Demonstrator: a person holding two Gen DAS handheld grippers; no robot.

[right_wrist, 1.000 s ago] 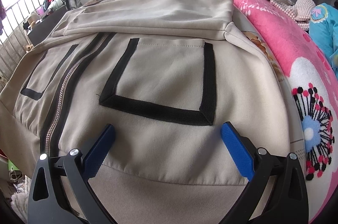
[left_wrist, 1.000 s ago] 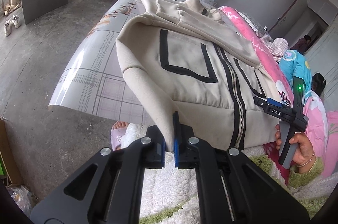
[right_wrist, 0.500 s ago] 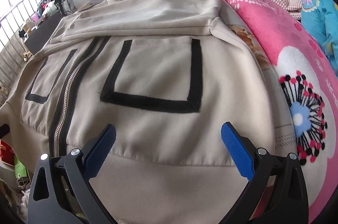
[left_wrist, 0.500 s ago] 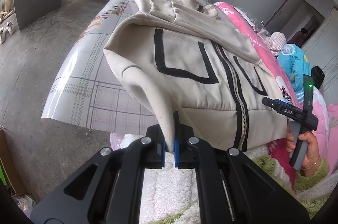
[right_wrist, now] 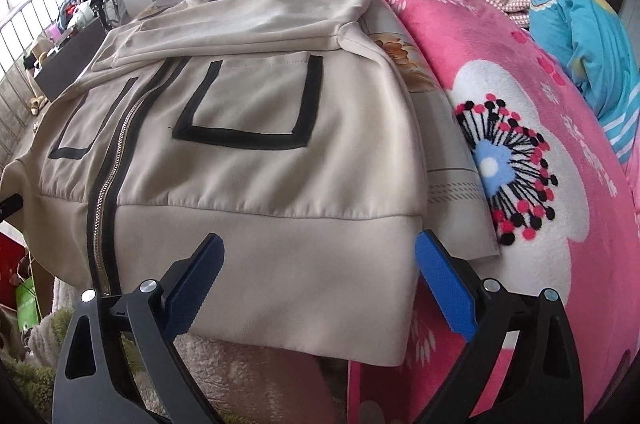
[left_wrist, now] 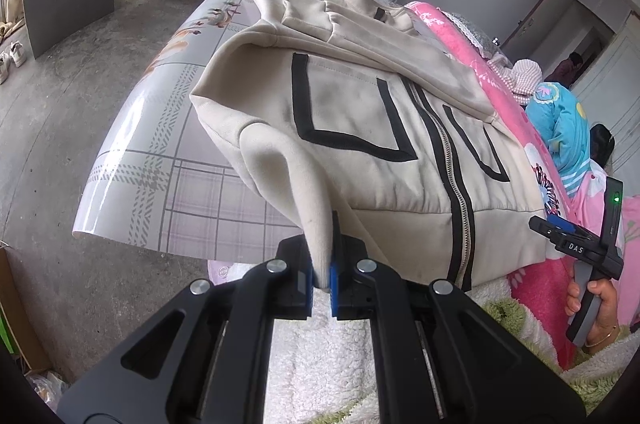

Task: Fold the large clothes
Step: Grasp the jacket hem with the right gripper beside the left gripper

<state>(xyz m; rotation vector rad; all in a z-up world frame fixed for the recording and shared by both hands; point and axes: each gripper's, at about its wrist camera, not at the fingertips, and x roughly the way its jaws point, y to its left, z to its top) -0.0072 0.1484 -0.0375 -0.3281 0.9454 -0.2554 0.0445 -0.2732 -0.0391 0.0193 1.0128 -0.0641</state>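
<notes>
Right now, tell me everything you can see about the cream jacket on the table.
The jacket is cream, soft fleece-like fabric, with a metal zip edged in black and two black-outlined pockets. It lies front up on the table, sleeves folded across the chest, ribbed hem hanging over the near edge. The left hand-held gripper pinches one hem corner; the right hand-held gripper is open over the hem.

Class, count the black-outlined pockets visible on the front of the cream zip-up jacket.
2. One black-outlined pocket lies to the right of the cream zip-up jacket's zipper in the right wrist view; the other to its left. Folded sleeves may hide more.
</notes>
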